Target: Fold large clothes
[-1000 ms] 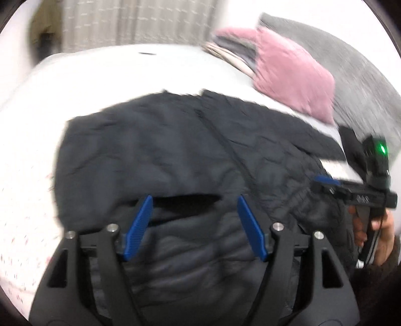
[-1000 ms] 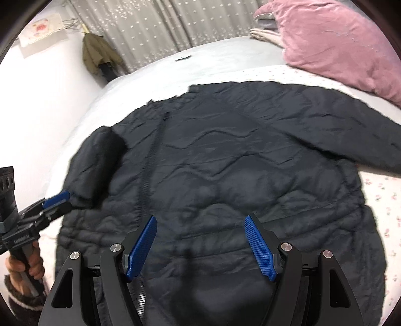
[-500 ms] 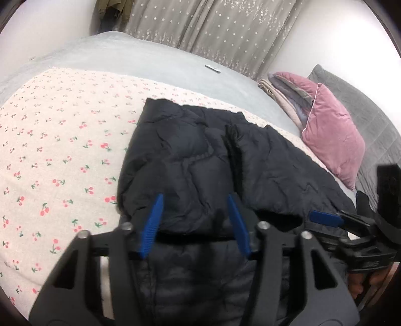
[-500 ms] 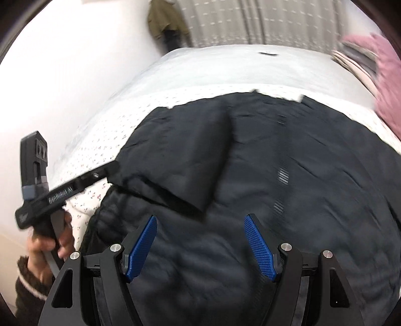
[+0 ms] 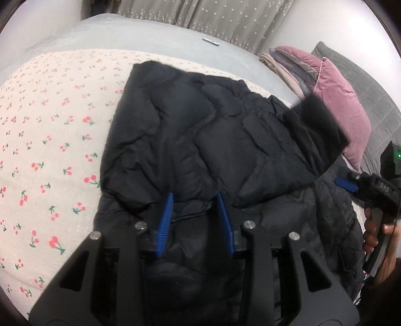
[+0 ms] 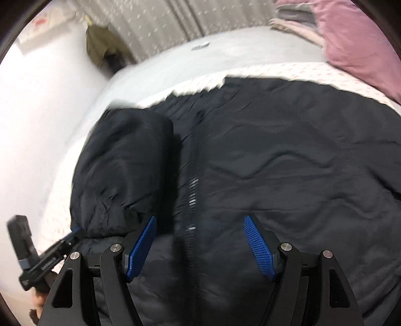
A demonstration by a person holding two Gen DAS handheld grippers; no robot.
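my left gripper (image 5: 195, 220) narrowing, jaws just closing, cuff edge between, not pinched. right gripper (image 6: 200, 245) wide, empty. black jacket (image 5: 205, 140) on cherry-print sheet (image 5: 50, 140); pink pillow (image 5: 343, 110), grey curtain (image 5: 213, 15) behind.

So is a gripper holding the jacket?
The right gripper holds nothing. The left gripper's jaws have just been closing around the folded sleeve's cuff end; a grip cannot be told.

We note a black quilted jacket (image 5: 200, 140), cream sheet (image 5: 50, 140) with red cherries, pink pillow (image 5: 340, 105), blue gripper pads (image 5: 164, 223).
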